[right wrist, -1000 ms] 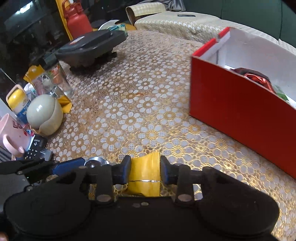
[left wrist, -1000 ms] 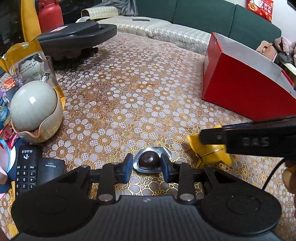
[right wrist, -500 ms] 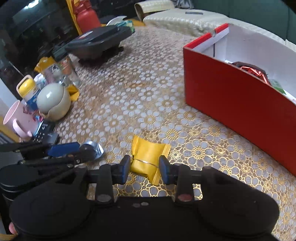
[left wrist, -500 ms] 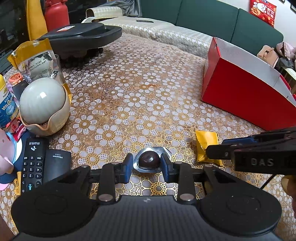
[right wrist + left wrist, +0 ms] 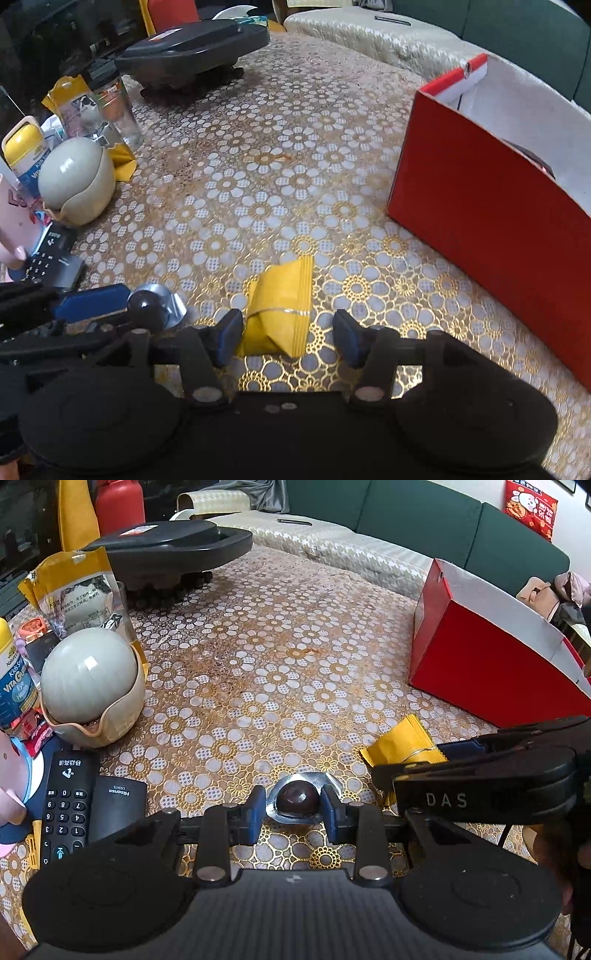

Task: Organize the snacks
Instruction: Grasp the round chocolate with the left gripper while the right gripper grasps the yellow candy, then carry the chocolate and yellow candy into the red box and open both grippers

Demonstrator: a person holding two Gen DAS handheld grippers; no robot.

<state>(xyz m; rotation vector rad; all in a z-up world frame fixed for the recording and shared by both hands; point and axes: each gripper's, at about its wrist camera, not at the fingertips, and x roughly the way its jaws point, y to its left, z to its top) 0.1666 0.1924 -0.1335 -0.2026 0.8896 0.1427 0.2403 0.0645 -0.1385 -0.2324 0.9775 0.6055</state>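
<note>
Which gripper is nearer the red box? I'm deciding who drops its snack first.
Right. The right gripper, jaws opening around the yellow packet, sits nearer the red box. The left gripper, shut on the chocolate ball, is farther away, beyond it.

- Both views are evenly lit by soft indoor light from above; the tablecloth (image 5: pixel 280 672) reads bright and sharp.
- A glare spot sits on the grey round lid (image 5: pixel 88 662) toward 9 o'clock.
- Fisheye bending curves the red box (image 5: pixel 491 206) and sofa edges near 2 o'clock.
- The right wrist view is dimmer, with dark corners at 11 o'clock and slight softness.
</note>
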